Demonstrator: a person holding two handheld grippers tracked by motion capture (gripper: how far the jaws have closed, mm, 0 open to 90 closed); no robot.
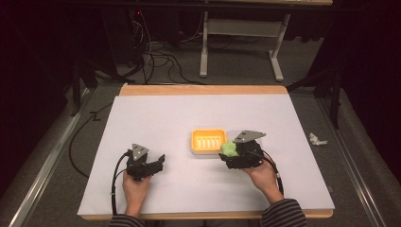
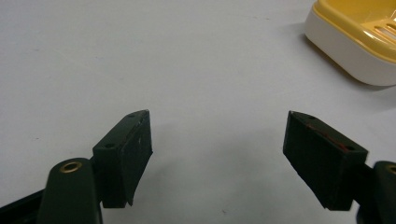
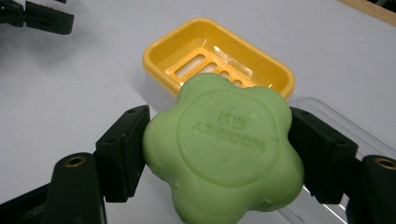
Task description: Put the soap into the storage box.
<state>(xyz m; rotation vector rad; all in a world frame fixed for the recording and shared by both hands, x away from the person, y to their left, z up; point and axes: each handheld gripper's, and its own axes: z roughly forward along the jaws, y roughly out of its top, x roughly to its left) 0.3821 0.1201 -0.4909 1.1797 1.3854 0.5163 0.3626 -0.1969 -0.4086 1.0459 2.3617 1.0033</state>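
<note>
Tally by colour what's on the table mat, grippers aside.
Green: 1, the soap, clamped in the right gripper.
Yellow: 1, the soap dish.
Clear: 1, a lid beside the dish.
Total: 3

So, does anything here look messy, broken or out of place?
Not on the table. The green soap sits squarely between the right gripper jaws, just by the yellow soap dish, which stands level and empty. The one stray thing is a crumpled white scrap lying on the floor to the right of the table.
</note>
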